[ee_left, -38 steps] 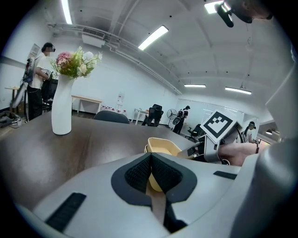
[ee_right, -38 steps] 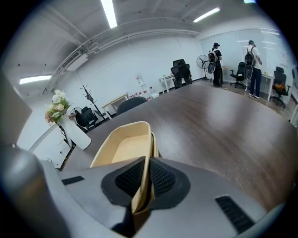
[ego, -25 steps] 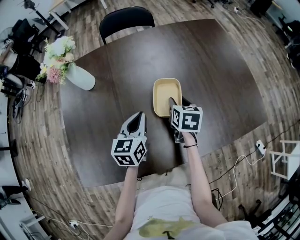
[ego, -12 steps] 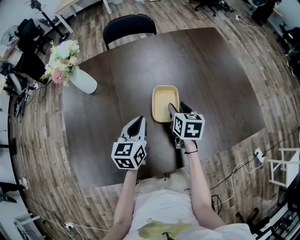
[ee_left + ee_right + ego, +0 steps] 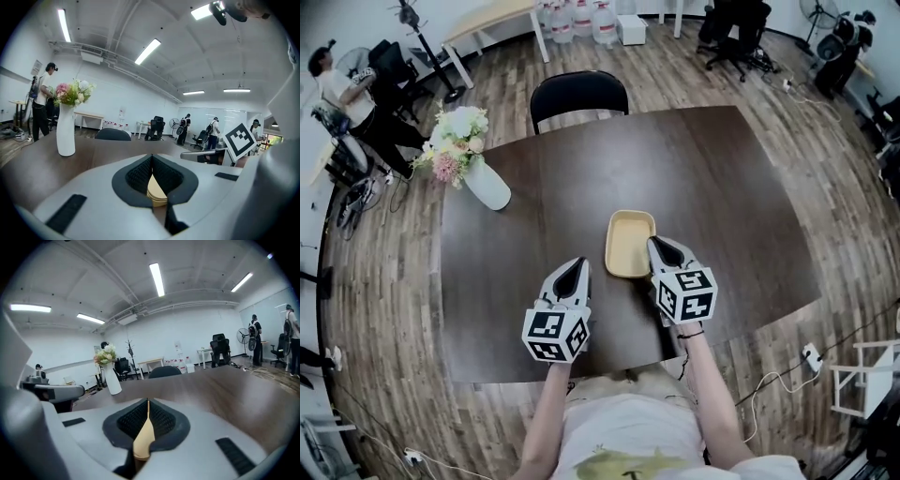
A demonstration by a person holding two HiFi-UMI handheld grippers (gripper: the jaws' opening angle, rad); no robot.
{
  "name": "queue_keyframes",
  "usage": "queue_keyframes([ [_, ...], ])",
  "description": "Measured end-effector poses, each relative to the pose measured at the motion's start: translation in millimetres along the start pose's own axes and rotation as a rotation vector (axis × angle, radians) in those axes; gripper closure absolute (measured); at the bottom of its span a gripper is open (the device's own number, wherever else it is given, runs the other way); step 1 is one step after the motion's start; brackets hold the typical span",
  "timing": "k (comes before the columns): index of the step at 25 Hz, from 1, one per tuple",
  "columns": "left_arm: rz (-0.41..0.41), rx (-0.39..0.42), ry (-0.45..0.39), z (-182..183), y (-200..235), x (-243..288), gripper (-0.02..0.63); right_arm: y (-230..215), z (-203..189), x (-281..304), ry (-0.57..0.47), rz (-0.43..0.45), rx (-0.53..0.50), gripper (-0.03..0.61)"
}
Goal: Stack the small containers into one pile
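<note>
A pile of nested pale yellow containers (image 5: 629, 243) sits on the dark table (image 5: 722, 197), just ahead of both grippers. My right gripper (image 5: 657, 246) lies close beside the pile's right edge, its jaws together and nothing held. In the right gripper view the right gripper (image 5: 148, 401) shows only a sliver of the yellow containers (image 5: 143, 442) through the slit under the meeting pads. My left gripper (image 5: 575, 271) rests to the pile's left, apart from it, jaws together. The left gripper (image 5: 152, 157) view shows the stacked rims (image 5: 157, 193) beyond its shut jaws.
A white vase of flowers (image 5: 486, 182) stands at the table's far left, also seen as the vase (image 5: 65, 136) and the vase (image 5: 113, 382). A black chair (image 5: 578, 94) is tucked in at the far edge. The table's near edge runs just under my wrists.
My right gripper has drawn back off the yellow pile toward me and its spread jaws have come together. The left gripper has stayed put. The head view has tilted up.
</note>
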State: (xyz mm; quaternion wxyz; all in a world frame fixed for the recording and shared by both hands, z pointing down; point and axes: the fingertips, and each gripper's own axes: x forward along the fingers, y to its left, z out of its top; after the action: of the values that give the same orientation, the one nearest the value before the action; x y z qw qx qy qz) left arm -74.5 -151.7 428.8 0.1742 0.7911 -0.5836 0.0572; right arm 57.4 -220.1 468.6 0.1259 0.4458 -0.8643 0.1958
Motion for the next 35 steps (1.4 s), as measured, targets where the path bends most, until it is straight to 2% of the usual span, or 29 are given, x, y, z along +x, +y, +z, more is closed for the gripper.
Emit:
queue_keyframes([
  [6,0.061,0.036,-0.086,29.9,2.2,-17.9,0.589,14.2,37.3,-24.5,-0.137,0.163,-0.007,0.551],
  [13,0.114,0.090,-0.157,59.0,7.8,-34.3,0.589,16.1,70.7,-51.4,-0.234,0.221,-0.005,0.557],
  [23,0.164,0.111,-0.211,79.4,16.8,-43.5,0.589,7.6,97.3,-69.5,-0.319,0.212,-0.020,0.557],
  [35,0.231,0.123,-0.239,90.0,30.5,-55.4,0.589,-5.7,98.3,-73.5,-0.350,0.177,-0.005,0.557],
])
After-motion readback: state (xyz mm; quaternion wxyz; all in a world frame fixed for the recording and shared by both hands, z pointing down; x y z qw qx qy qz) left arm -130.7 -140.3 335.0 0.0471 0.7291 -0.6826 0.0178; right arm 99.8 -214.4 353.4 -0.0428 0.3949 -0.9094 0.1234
